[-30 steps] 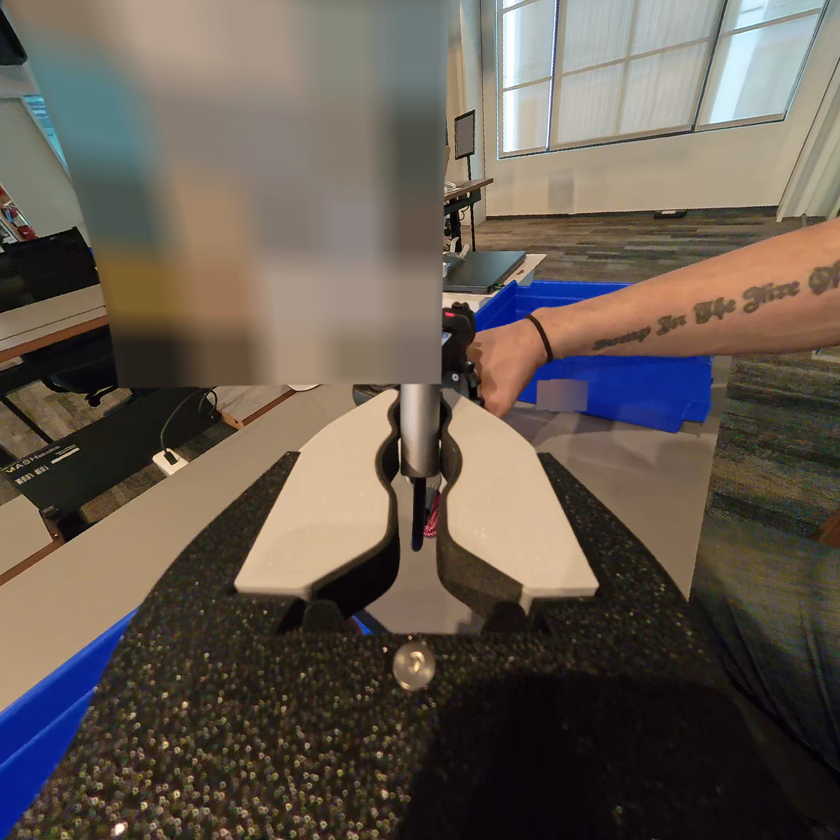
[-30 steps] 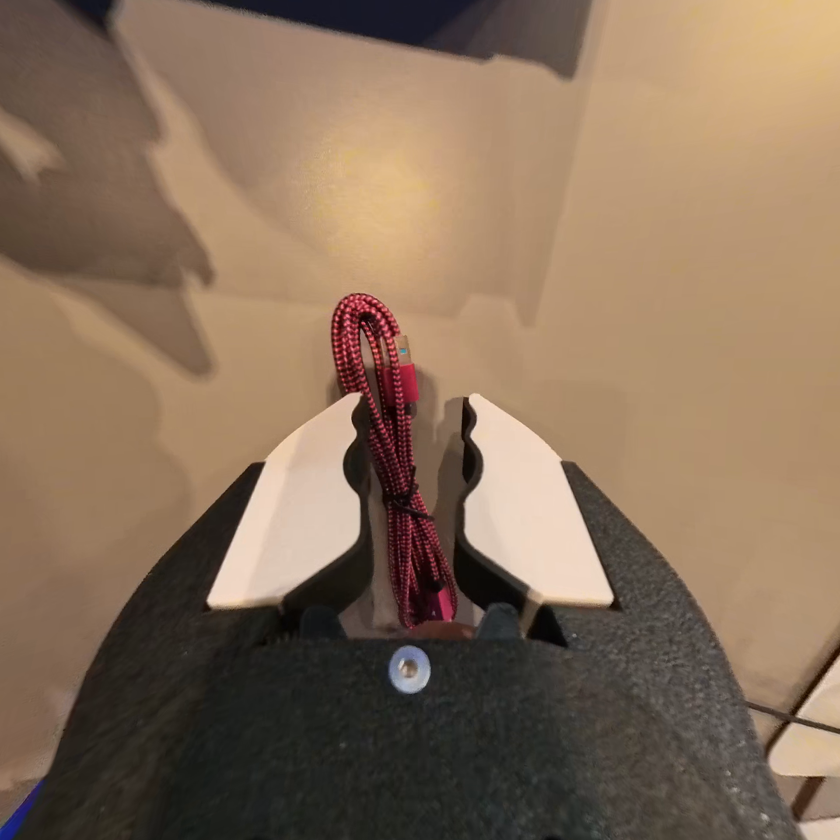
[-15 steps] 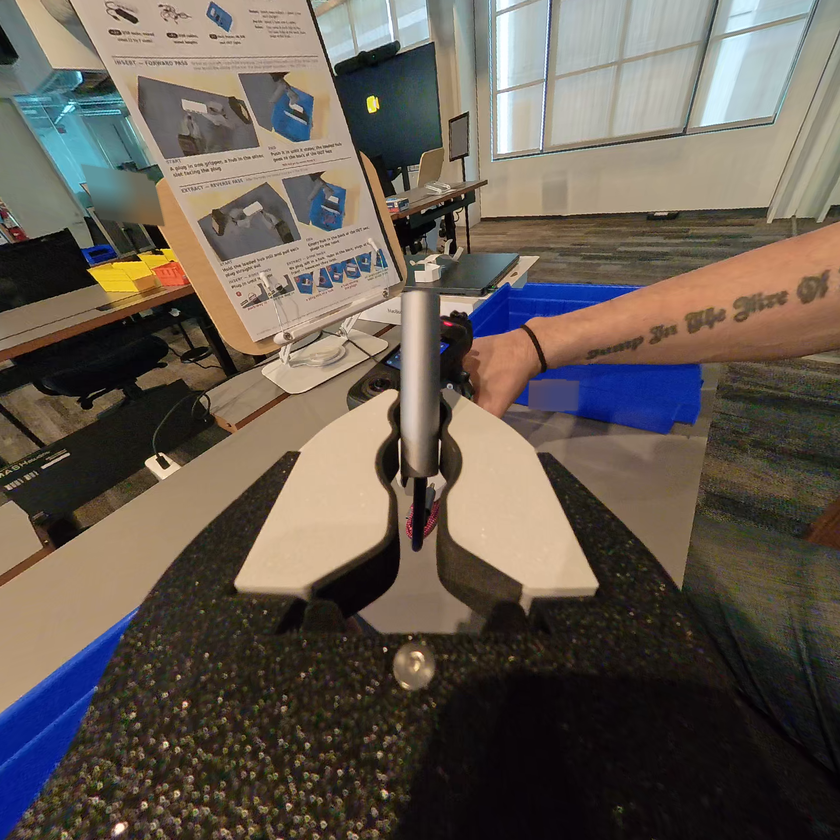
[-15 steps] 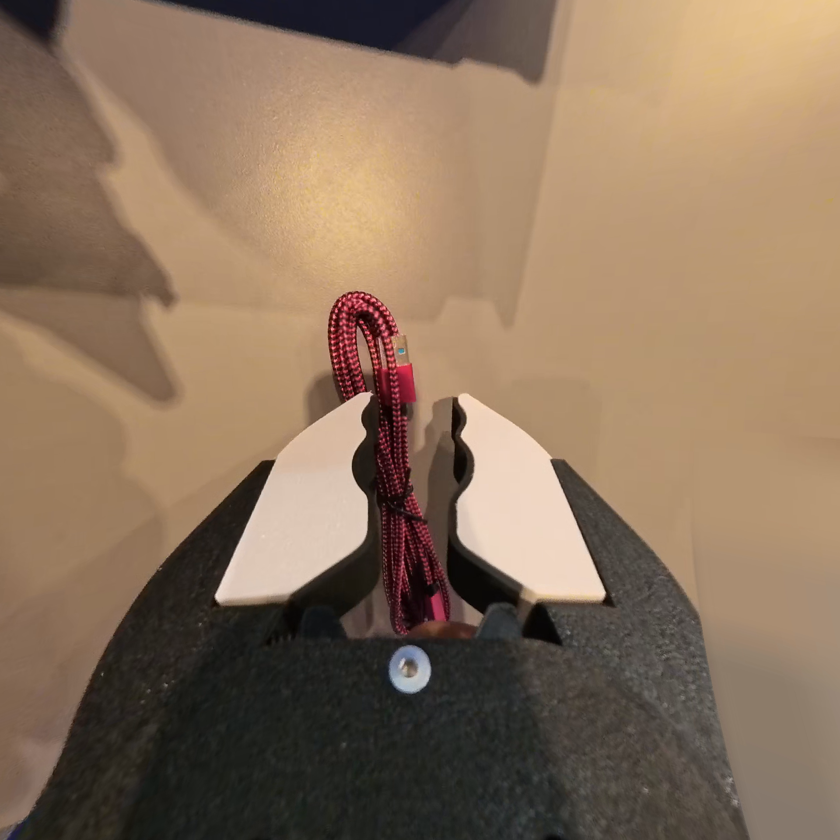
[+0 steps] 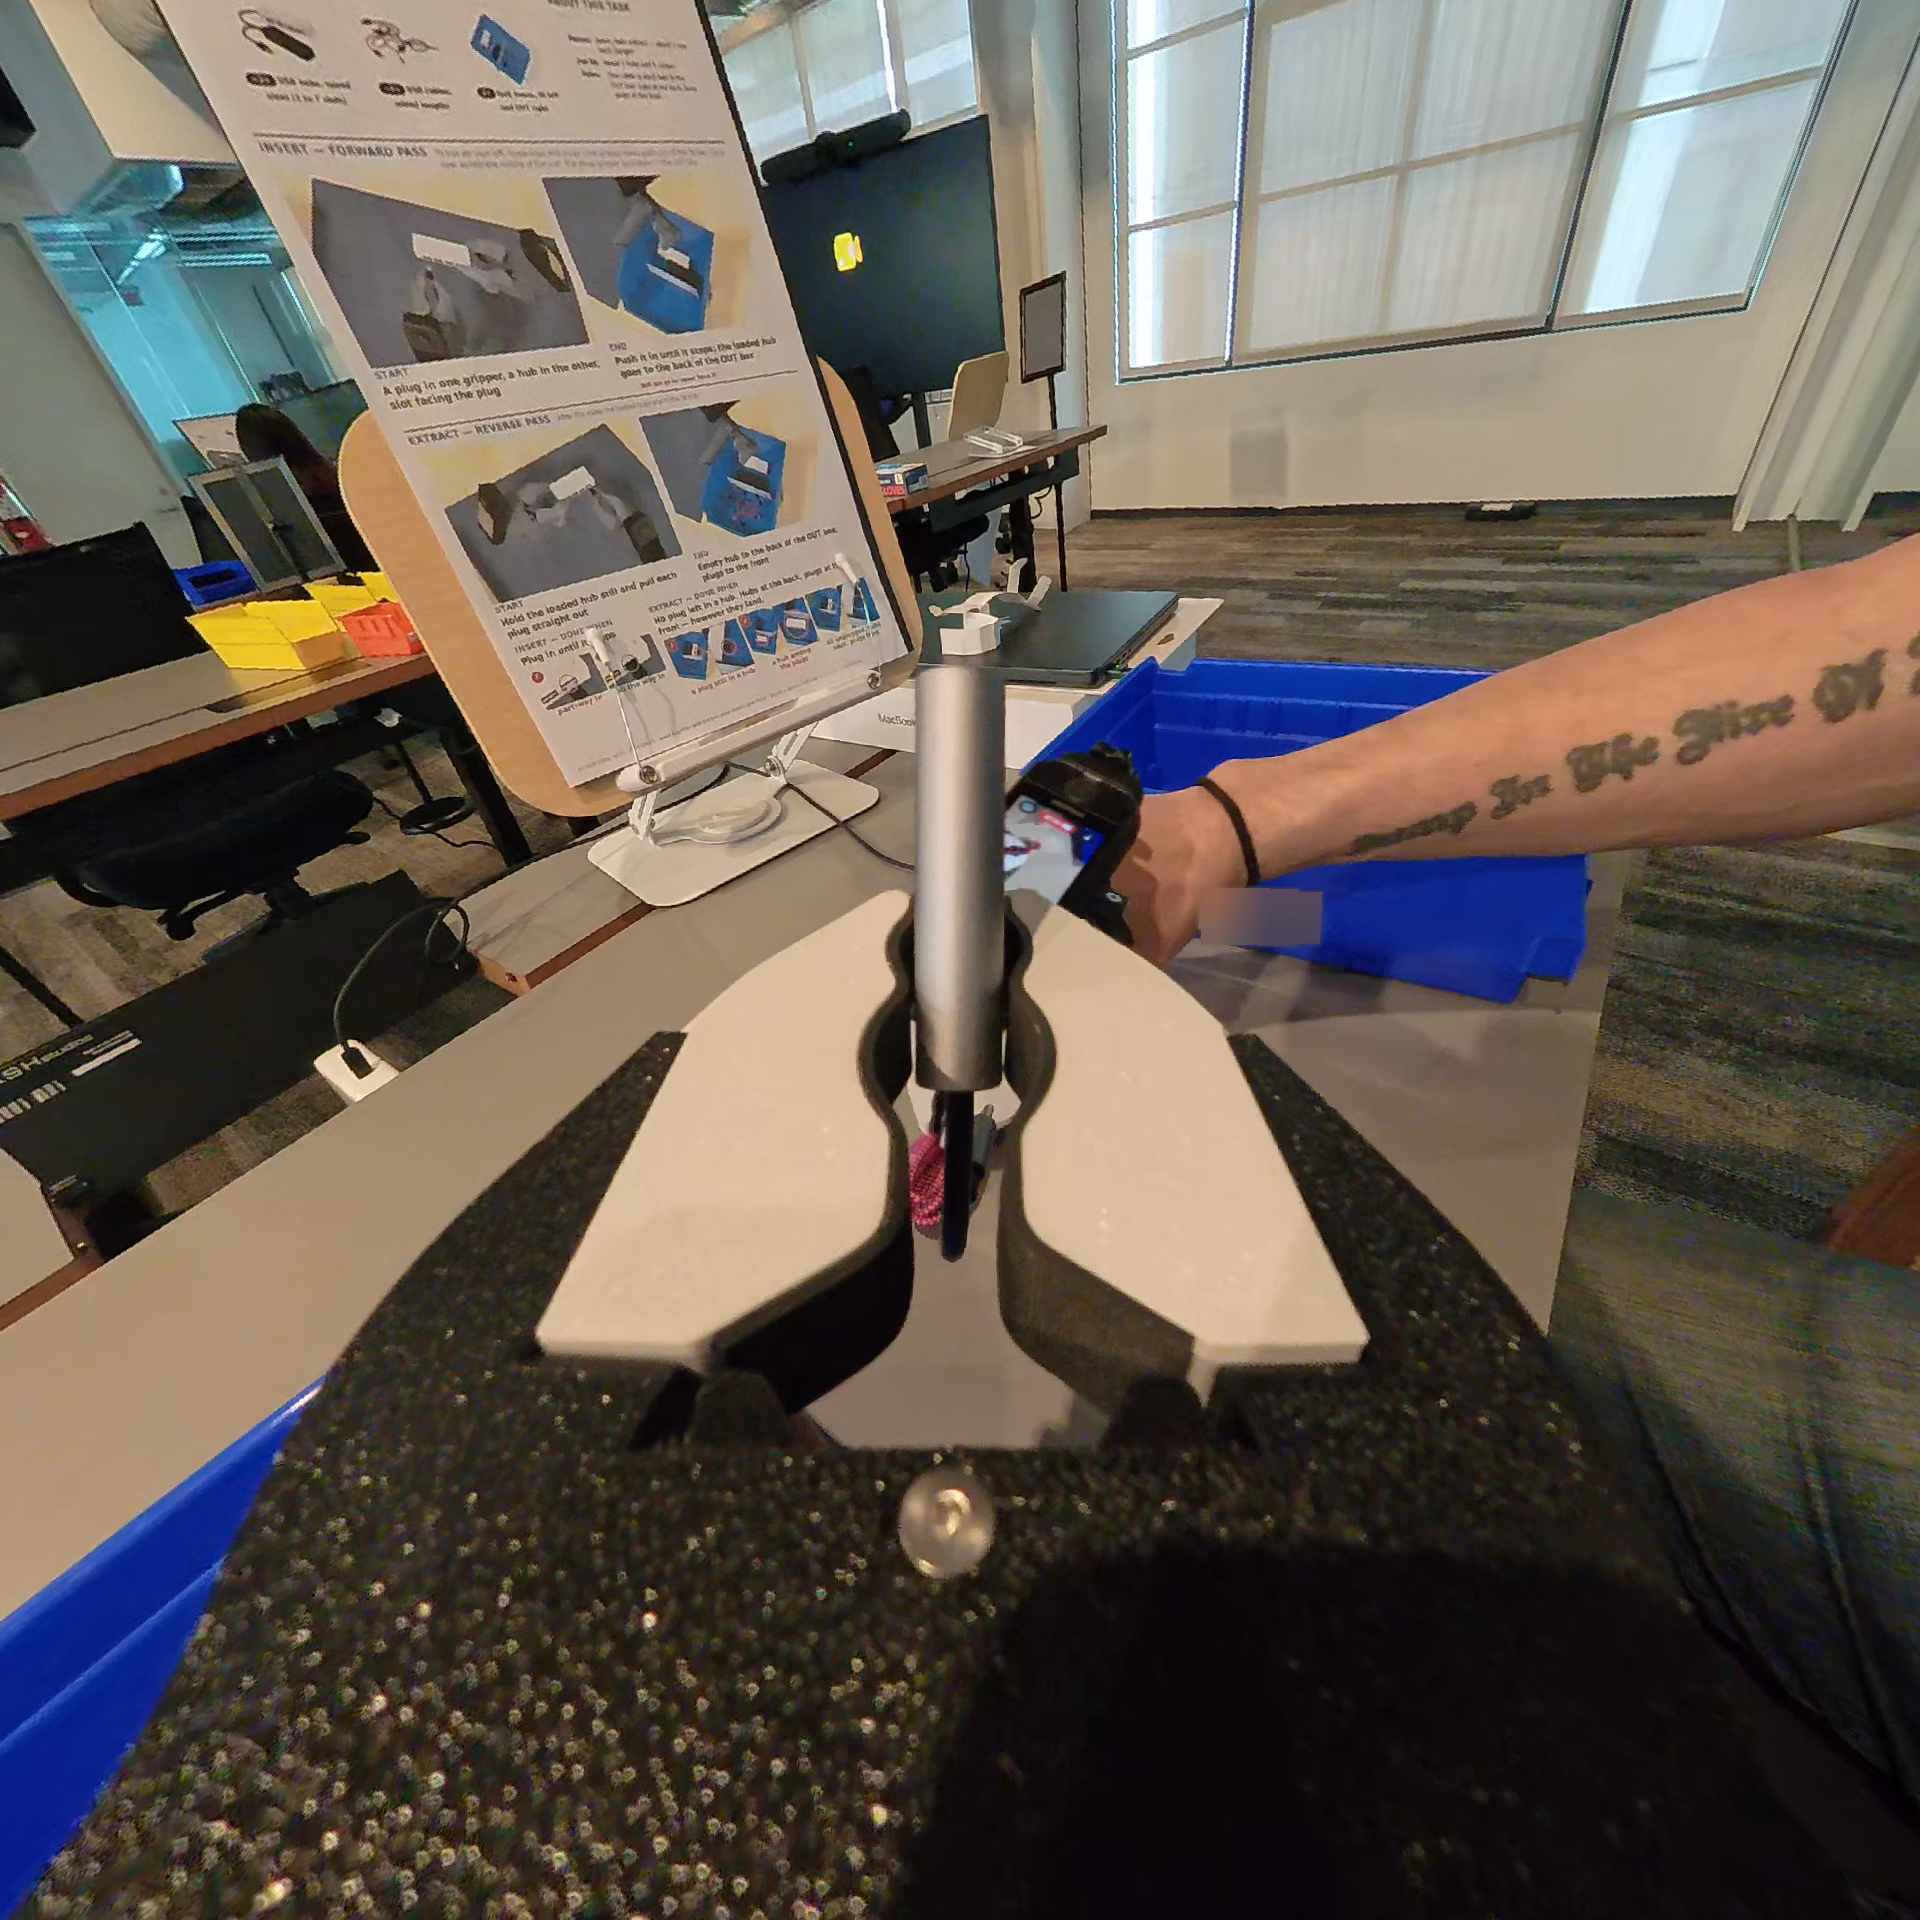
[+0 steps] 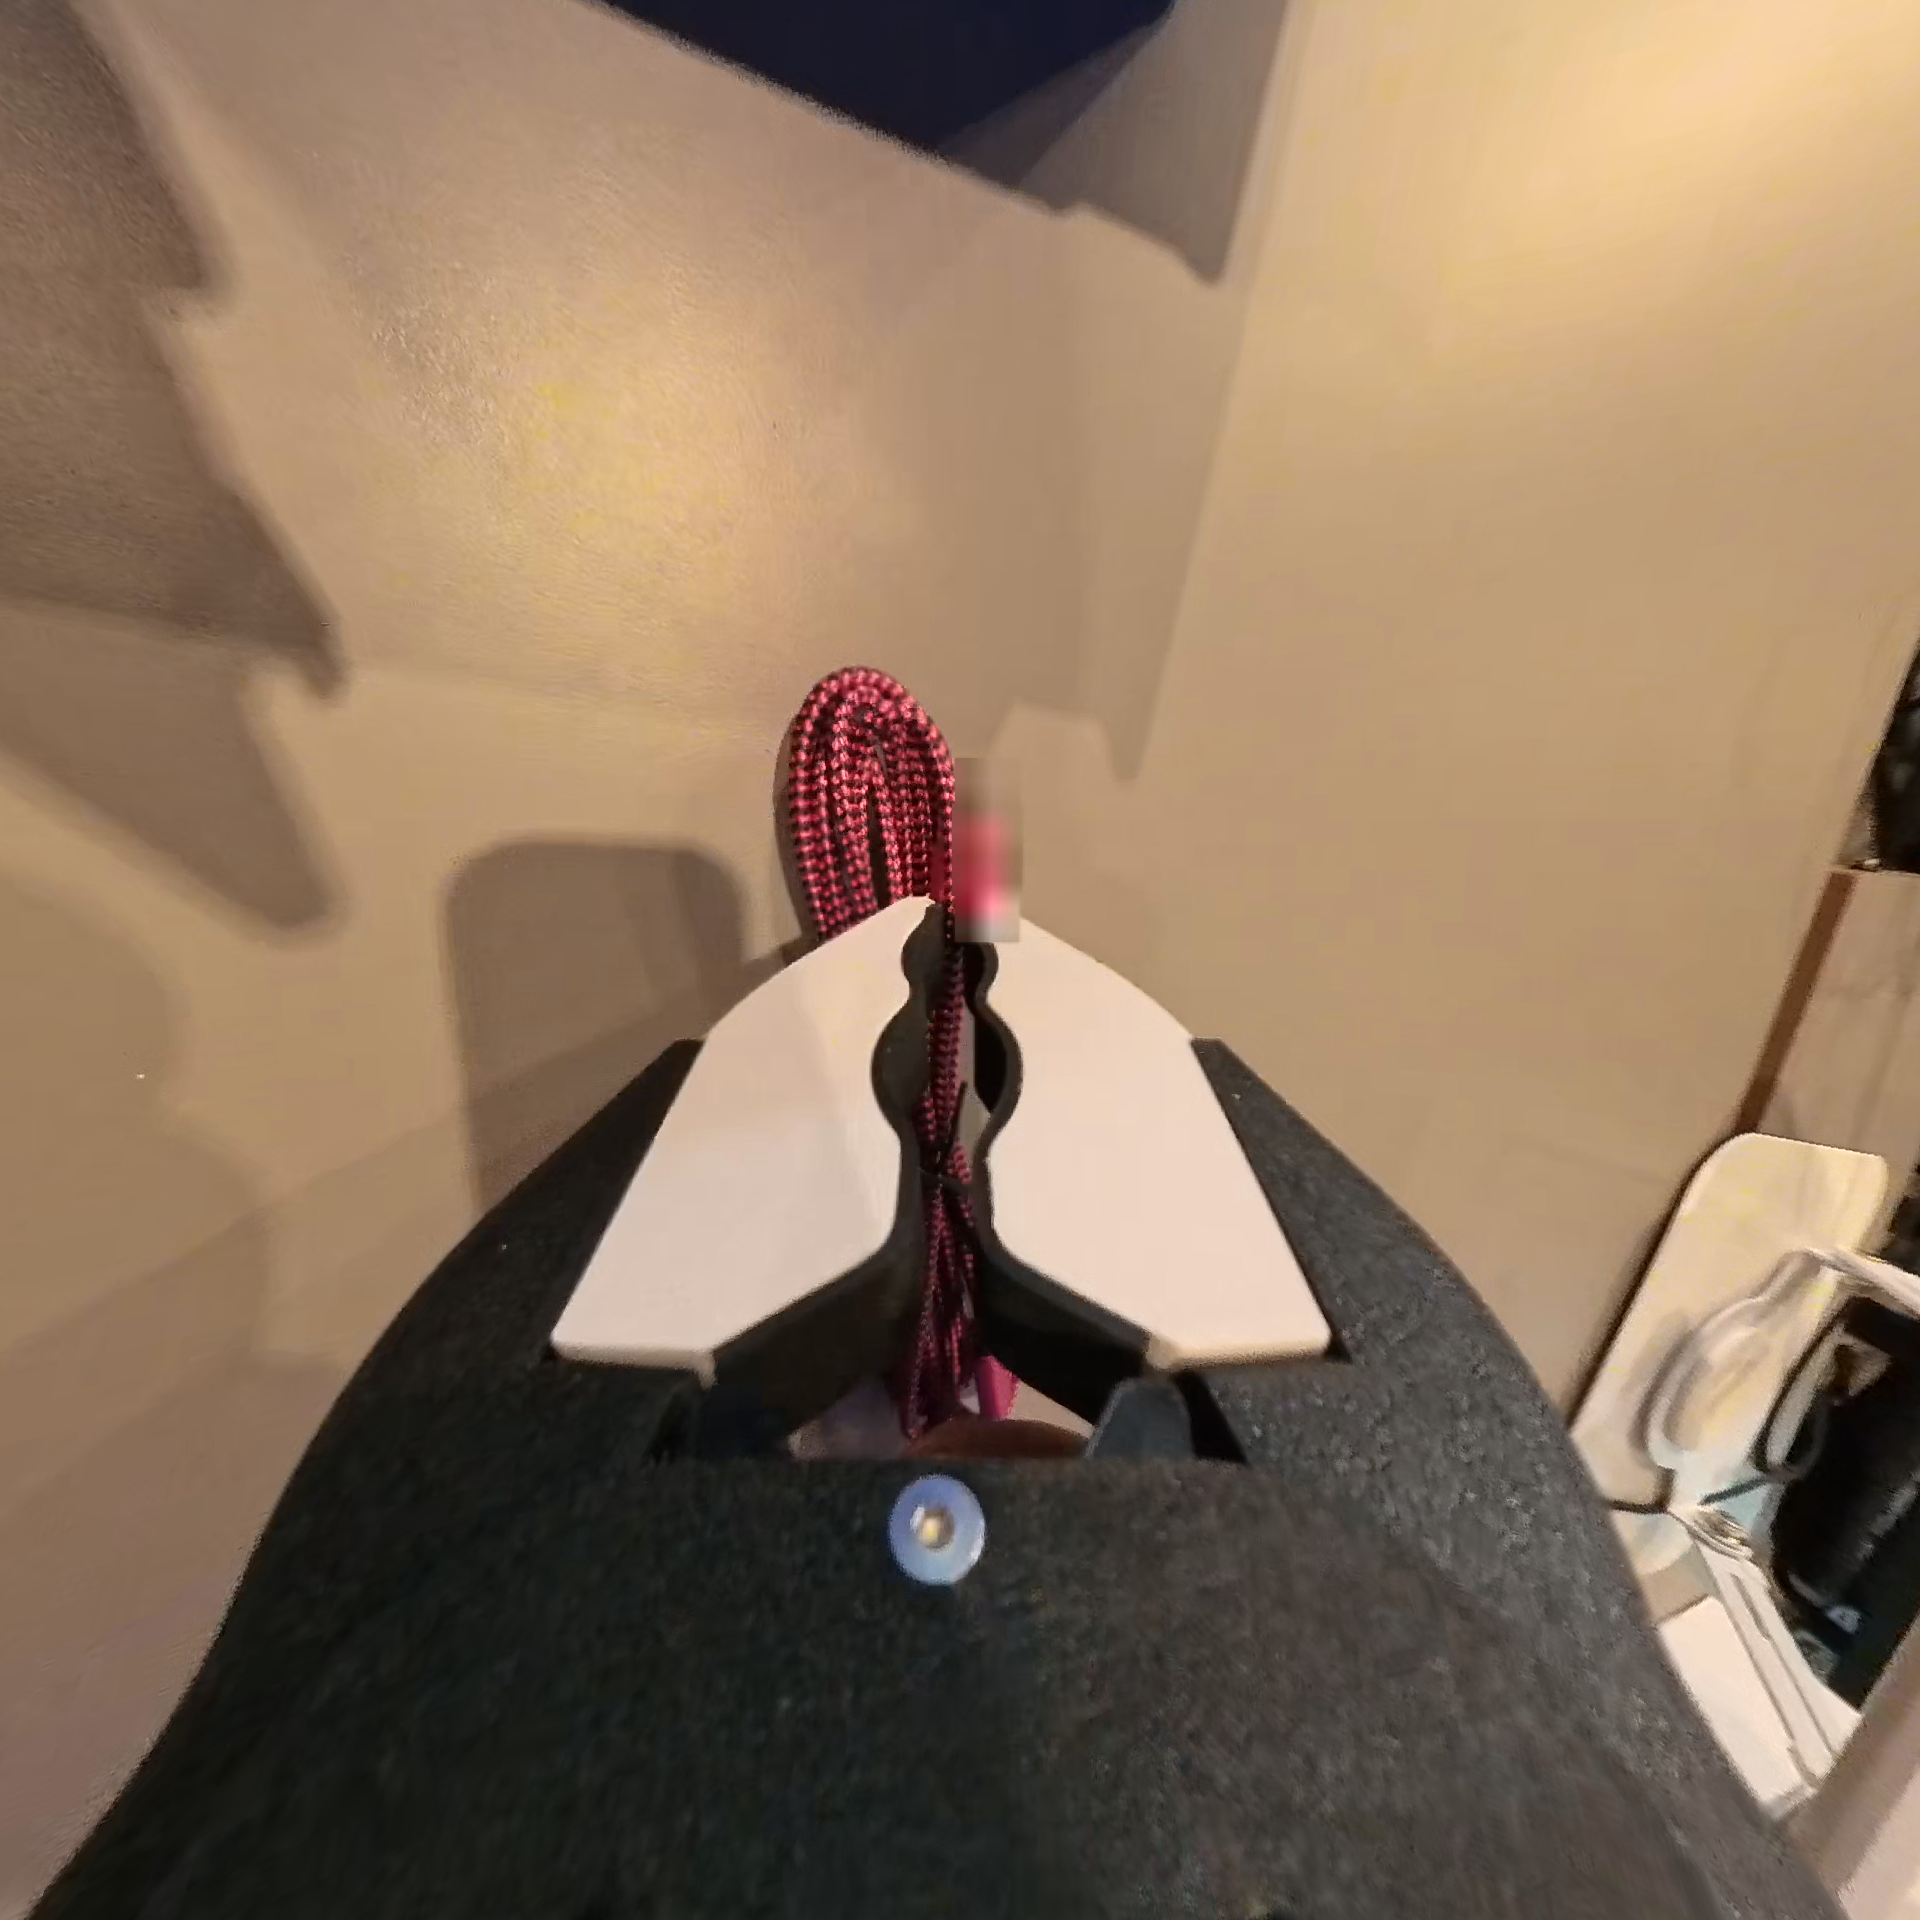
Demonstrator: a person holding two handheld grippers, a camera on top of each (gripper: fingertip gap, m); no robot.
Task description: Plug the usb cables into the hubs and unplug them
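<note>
Blue bin sits on the desk behind the left tongs, which clamp an upright grey hub. Right of that hub, the right tongs pinch a bundled magenta braided cable.

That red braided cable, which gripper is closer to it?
Right. The right gripper is shut on the red braided cable, whose loop sticks out past its tips. The left gripper is elsewhere, clamping a grey hub upright.
</note>
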